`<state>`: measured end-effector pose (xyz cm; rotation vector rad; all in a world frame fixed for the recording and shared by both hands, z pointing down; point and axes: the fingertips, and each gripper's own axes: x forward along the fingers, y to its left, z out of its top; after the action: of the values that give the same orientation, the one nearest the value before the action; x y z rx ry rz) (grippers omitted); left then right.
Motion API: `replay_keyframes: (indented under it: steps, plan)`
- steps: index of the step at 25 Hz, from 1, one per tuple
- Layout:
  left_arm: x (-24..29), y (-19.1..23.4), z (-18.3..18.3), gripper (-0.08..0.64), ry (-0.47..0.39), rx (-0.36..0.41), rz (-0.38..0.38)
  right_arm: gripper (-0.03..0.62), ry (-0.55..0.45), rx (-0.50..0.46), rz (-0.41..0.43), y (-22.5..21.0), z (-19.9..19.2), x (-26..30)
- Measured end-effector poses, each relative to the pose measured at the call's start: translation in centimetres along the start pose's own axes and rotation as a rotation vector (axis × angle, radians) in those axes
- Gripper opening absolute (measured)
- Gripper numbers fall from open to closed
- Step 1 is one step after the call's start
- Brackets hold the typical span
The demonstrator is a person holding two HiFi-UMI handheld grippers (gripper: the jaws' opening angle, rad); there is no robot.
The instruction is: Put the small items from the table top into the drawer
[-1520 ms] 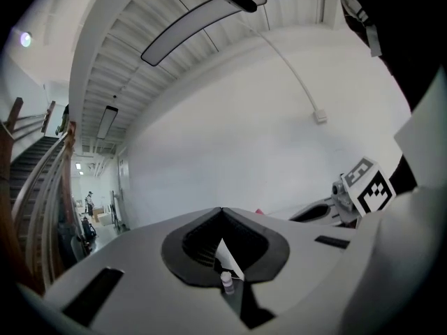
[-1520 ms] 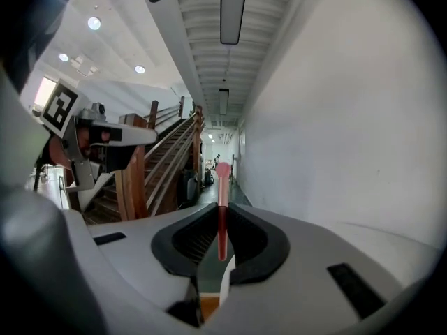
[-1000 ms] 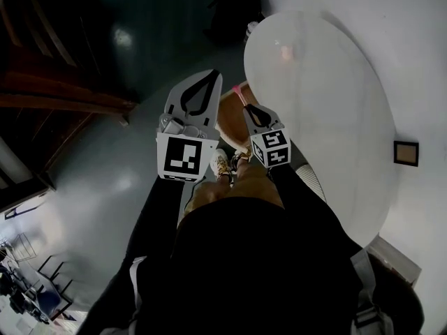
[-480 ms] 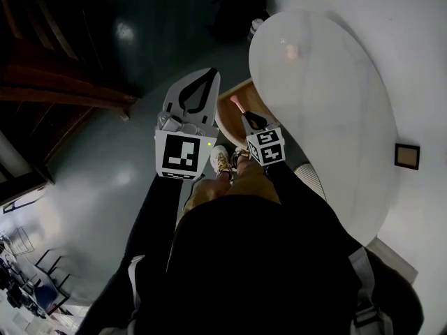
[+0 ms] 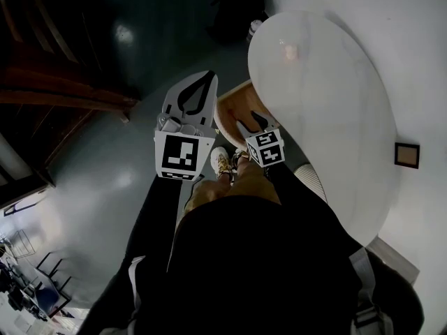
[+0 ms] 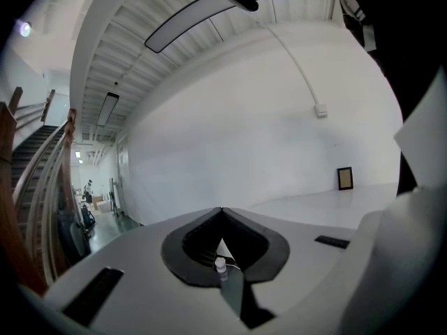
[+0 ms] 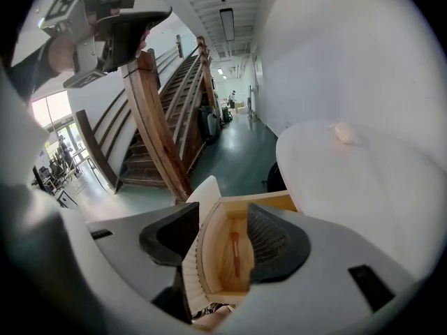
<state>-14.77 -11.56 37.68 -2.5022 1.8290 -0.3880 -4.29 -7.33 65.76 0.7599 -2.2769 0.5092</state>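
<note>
Stick (image 7: 235, 253) now in drawer (image 7: 209, 251) below just-opened tongs (image 7: 225, 218)

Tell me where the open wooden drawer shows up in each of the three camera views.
Head view: the drawer is at centre, pulled out from the left edge of the white table.
Left gripper view: not in it.
Right gripper view: the drawer is at lower centre, seen from above, with a pink-tipped stick lying inside.
Shared landmark: the white table, right of the drawer in both views that show it.

White table (image 5: 328, 96), pale wood drawer (image 7: 216, 250), reddish stick (image 7: 236, 253)
</note>
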Motion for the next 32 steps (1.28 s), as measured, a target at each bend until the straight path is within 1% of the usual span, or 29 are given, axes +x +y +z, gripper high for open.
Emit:
replay_keyframes:
  steps: [3, 6, 8, 11, 17, 22, 25, 27, 32]
  plan:
    - [0.0, 0.0, -0.1, 0.015, 0.001, 0.002, -0.005, 0.229, -0.023, -0.015, -0.010, -0.1, 0.6, -0.2]
    - [-0.1, 0.2, -0.1, 0.015, 0.000, 0.003, -0.008, 0.229, -0.092, -0.030, -0.040, -0.9, 2.9, -1.1]
    - [-0.1, 0.3, 0.0, 0.014, -0.005, 0.005, -0.010, 0.229, -0.167, -0.033, -0.075, -1.9, 5.5, -2.2]
    - [0.0, 0.4, 0.7, 0.014, -0.022, 0.017, -0.016, 0.229, -0.297, -0.056, -0.126, -3.1, 10.6, -4.6]
    - [1.1, 0.6, 3.2, 0.015, -0.072, 0.031, -0.028, 0.229, -0.542, -0.130, -0.248, -5.7, 20.0, -12.0]
    - [2.4, 0.0, 5.1, 0.015, -0.112, 0.042, -0.047, 0.229, -0.687, -0.196, -0.328, -6.5, 24.7, -18.1]
    - [3.2, -0.2, 6.4, 0.015, -0.137, 0.048, -0.056, 0.229, -0.792, -0.259, -0.369, -5.8, 27.5, -21.9]
    - [3.7, -0.2, 6.8, 0.015, -0.144, 0.052, -0.059, 0.229, -0.821, -0.287, -0.371, -5.4, 28.7, -22.7]
    - [5.3, -1.4, 7.8, 0.015, -0.148, 0.069, -0.073, 0.230, -0.768, -0.228, -0.388, -8.4, 27.2, -22.0]
